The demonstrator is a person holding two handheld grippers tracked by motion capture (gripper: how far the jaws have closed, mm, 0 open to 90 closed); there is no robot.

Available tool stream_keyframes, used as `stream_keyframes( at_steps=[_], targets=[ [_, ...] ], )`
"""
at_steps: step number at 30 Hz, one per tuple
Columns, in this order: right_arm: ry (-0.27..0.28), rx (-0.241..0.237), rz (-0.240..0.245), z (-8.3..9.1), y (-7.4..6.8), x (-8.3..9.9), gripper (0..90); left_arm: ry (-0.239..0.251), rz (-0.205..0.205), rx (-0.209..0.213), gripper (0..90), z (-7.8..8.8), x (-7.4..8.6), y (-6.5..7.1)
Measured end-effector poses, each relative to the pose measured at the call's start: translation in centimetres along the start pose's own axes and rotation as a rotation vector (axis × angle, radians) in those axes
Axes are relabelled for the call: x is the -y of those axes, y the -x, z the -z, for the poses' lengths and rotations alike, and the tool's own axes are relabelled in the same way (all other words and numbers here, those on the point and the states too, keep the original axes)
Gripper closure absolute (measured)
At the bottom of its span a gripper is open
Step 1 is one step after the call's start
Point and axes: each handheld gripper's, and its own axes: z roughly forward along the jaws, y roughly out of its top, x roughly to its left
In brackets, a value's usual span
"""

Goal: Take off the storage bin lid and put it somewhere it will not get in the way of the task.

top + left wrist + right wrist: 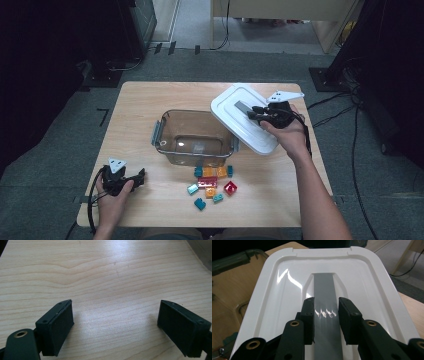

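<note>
my right tool (325, 315) pinches the grey handle strip (325, 290) of the white lid (240, 117), tilted off the empty clear box (192, 137); blocks (212, 185) wait on bench; left tool (115, 325) idle, wide.

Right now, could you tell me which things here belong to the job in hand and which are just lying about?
Part of the job:
- white lid, gripped by its grey handle strip in the right gripper
- clear container, open
- coloured toy blocks in front of it

Just lying about:
- cables on the floor
- dark equipment behind the table
</note>
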Motion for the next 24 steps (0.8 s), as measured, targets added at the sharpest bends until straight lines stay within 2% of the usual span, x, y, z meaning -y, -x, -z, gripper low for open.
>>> stream_keyframes(
  at_steps=[14,24],
  targets=[
    [0.007,0.140,-0.118,0.9,2.6,2.6,68.3,0.001,0.001,0.000,13.2,0.0,0.0,0.0],
    [0.008,0.202,-0.164,0.9,3.8,3.5,68.3,0.000,0.001,0.000,13.2,0.0,0.0,0.0]
  ],
)
